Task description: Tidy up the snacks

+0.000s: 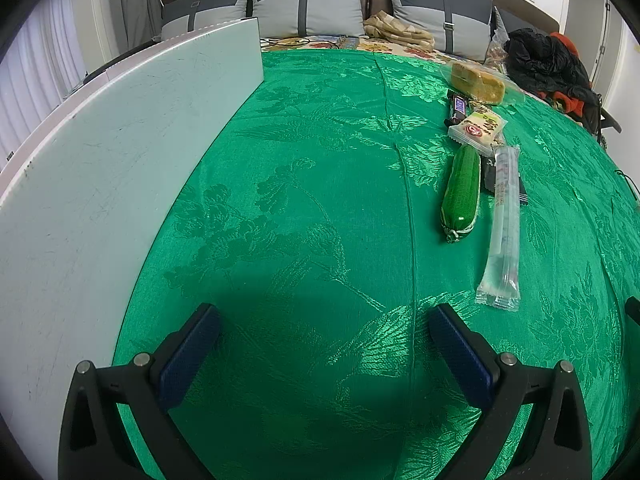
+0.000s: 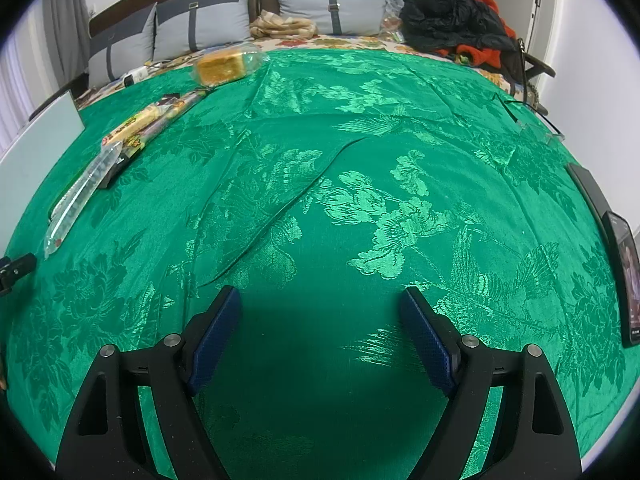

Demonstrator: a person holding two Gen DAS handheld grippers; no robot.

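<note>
- The left gripper (image 1: 320, 328) is hovering over the green cloth (image 1: 320, 200) with its jaws spread wide, and nothing is sitting between its blue pads (image 1: 188, 356).
- The right gripper (image 2: 320, 316) is also pointing down at the green cloth (image 2: 360, 160), its jaws standing wide apart and holding nothing.
- The snacks are lying in a loose row on the cloth, to the right in the left wrist view and far to the left in the right wrist view.
- A green sausage-shaped pack (image 1: 462, 192) is lying beside a long clear packet (image 1: 502, 232), the two just beside each other.
- A white biscuit packet (image 1: 478, 126) is resting at the far tip of the green pack, partly over a dark chocolate bar (image 1: 458, 108).
- A wrapped piece of yellow cake (image 1: 478, 80) is sitting farthest away, near the cloth's far edge.
- A pale flat board (image 1: 120, 160) is standing along the left side of the cloth.
- A phone (image 2: 626, 280) is lying at the right edge of the cloth.
- Grey cushions (image 1: 308, 12) are lining the back.
</note>
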